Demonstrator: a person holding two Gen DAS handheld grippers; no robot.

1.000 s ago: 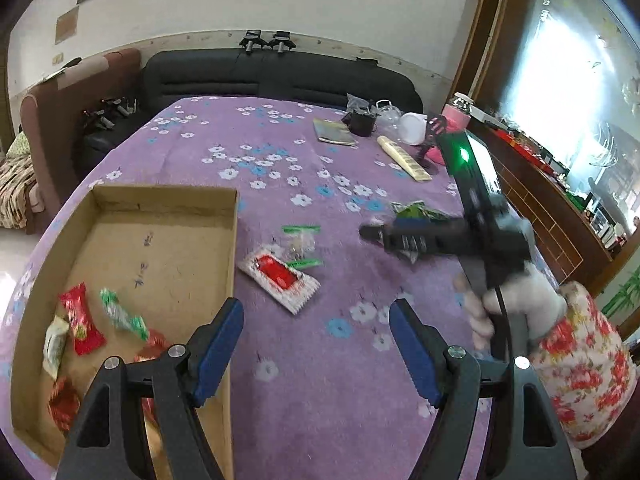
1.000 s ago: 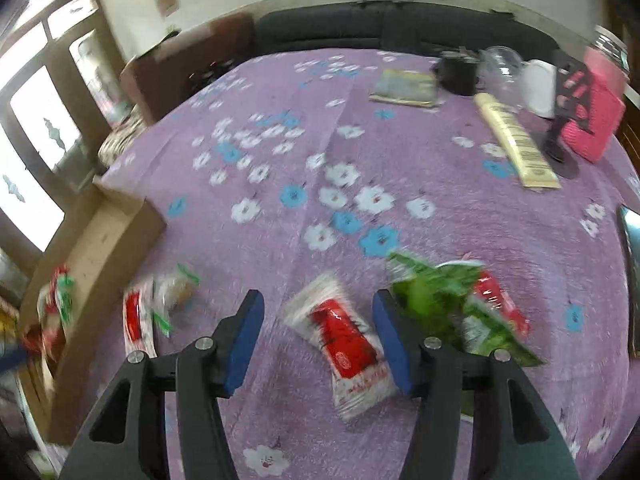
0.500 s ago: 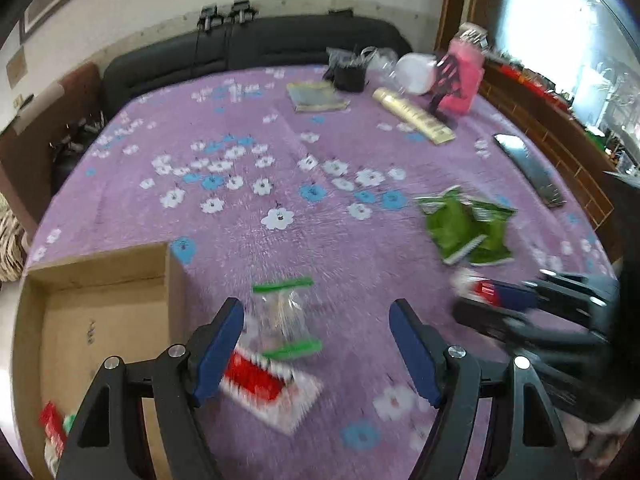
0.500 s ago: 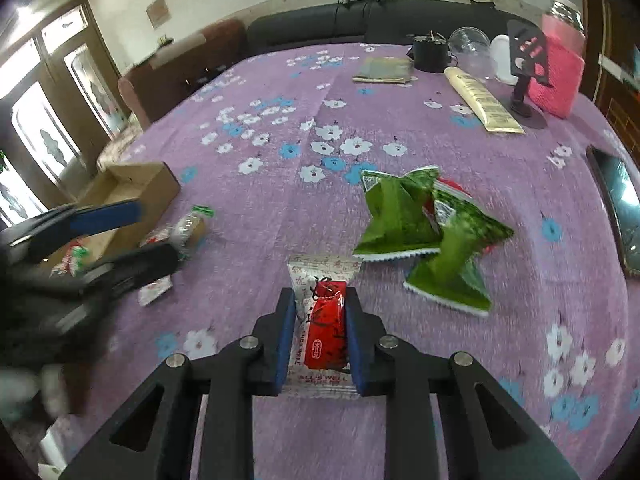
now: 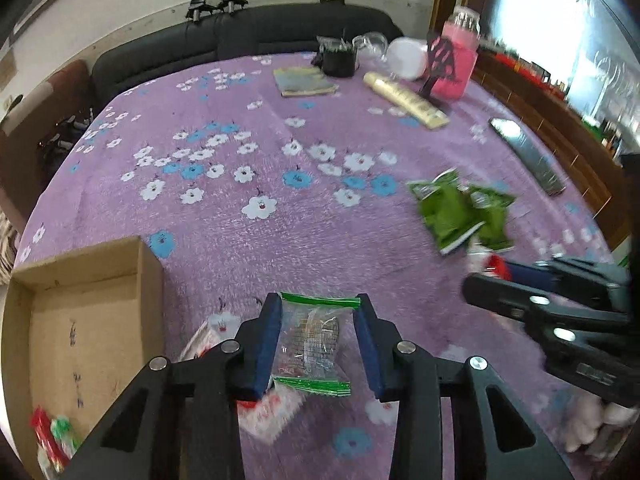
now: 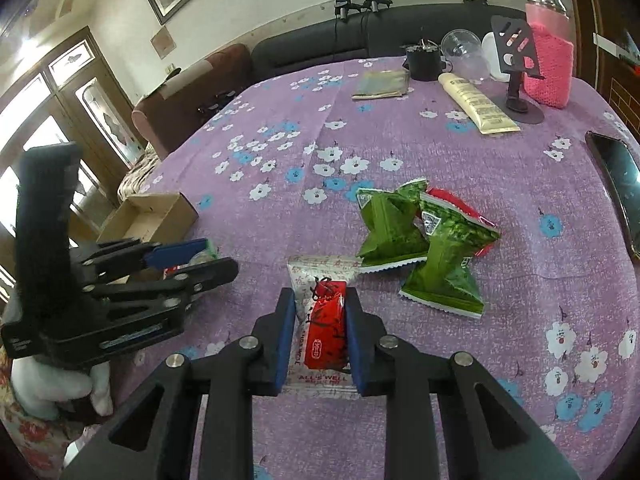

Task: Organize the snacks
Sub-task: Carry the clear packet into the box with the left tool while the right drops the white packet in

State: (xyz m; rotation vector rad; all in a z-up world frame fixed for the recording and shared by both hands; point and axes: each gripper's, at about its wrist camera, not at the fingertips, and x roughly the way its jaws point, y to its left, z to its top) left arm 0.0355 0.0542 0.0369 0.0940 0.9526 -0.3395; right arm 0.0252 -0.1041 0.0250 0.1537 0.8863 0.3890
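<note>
Legibly "ALL'S WELL": red-white packet (image 6: pixel 325 330) clamped by right fingers (image 6: pixel 287 340); left fingers (image 5: pixel 267 344) closing around clear packet (image 5: pixel 314 343).

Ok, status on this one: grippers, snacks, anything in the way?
Left gripper closing around the clear green-edged packet. Right gripper shut on the red-and-white packet. Green packets still on the cloth. Cardboard box open, path clear.
</note>
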